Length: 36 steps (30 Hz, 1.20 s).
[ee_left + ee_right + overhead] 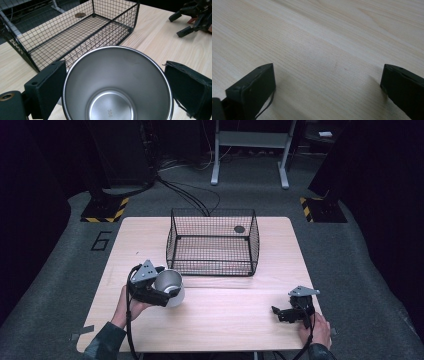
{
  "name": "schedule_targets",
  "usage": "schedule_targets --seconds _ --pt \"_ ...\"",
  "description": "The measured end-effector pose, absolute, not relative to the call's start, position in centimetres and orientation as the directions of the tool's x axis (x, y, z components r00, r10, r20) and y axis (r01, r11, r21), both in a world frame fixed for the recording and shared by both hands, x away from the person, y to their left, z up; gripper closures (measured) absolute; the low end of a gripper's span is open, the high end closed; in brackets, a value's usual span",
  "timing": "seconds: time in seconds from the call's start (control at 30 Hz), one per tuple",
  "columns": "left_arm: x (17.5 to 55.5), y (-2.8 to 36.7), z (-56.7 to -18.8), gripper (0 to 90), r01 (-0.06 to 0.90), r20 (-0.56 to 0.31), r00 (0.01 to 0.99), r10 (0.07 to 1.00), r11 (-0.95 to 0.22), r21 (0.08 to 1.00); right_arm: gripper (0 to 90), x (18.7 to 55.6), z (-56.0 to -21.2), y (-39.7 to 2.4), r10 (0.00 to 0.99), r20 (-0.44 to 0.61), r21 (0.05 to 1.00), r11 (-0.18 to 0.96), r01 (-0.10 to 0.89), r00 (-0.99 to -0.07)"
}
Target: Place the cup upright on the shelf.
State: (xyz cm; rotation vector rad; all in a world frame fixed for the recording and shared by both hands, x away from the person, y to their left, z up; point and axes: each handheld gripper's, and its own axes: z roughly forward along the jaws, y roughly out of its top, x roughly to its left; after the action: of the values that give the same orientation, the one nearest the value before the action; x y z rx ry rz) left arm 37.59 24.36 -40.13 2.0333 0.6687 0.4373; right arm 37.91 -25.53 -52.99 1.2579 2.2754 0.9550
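A steel cup (168, 281) is held at the table's left, tilted, its open mouth facing the camera in the left gripper view (117, 82). My left gripper (170, 290) (115, 65) is shut on it, one jaw pressed against each side of its rim. A black wire basket (212, 266) (82, 32) stands just beyond the cup, at the table's middle back. My right gripper (279, 314) (328, 67) rests low over bare wood at the front right, open, with nothing between its jaws. That right gripper (192, 20) also appears far off in the left gripper view.
A small dark round disc (239, 229) (80, 15) shows through the mesh at the basket's far right corner. The wooden table (225, 320) has bare room between the two grippers. Cables and stand legs lie on the floor behind.
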Motion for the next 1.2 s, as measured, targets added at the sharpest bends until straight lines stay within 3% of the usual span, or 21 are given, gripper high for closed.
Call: schedule_targets --seconds 1.2 --pt "40.9 19.5 -34.5 6.7 0.211 0.057 0.852 0.520 -0.440 0.873 0.0 37.9 -53.0 -25.5 0.846 0.004 0.712 0.372 0.595 -0.533"
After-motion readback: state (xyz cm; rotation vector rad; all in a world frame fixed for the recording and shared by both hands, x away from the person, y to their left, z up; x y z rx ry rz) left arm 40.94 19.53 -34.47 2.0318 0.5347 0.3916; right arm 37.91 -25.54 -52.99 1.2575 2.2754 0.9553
